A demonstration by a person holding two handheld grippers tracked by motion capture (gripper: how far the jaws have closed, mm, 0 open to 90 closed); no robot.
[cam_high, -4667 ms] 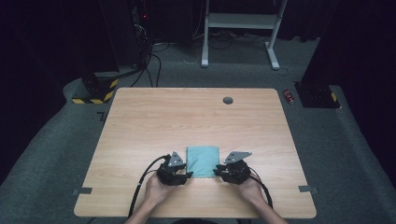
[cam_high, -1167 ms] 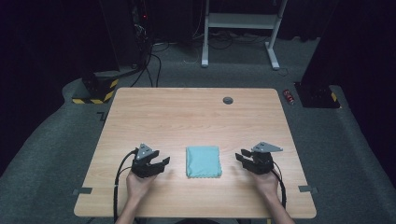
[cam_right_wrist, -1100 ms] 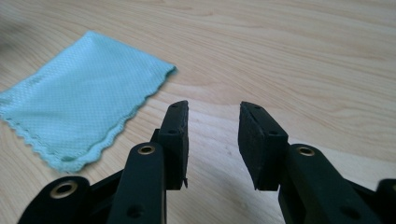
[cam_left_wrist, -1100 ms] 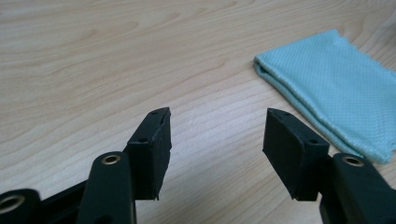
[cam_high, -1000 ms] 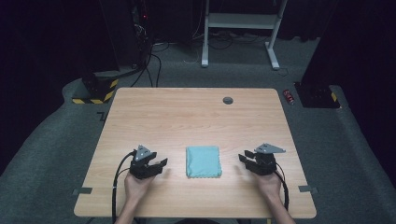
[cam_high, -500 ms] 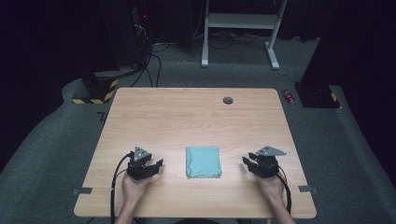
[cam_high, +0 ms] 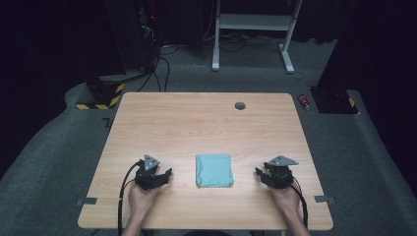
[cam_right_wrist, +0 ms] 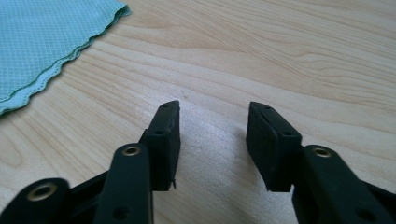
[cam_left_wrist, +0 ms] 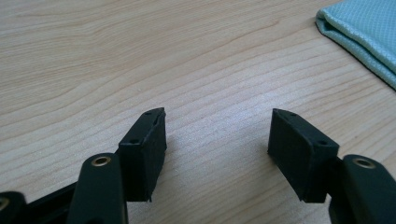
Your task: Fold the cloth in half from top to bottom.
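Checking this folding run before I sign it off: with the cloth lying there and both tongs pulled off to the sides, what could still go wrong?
1. The folded teal cloth lies loose; its wavy stacked edges might spring open, since nothing holds them.
2. The left tongs and right tongs, open and empty, sit low over the wooden table; a careless sweep inward could push the cloth askew.

Cloth (cam_left_wrist: 364, 32) cut off by frame edge.

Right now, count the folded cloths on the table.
1: a folded teal cloth lies flat on the table, near the front edge, between the two grippers.
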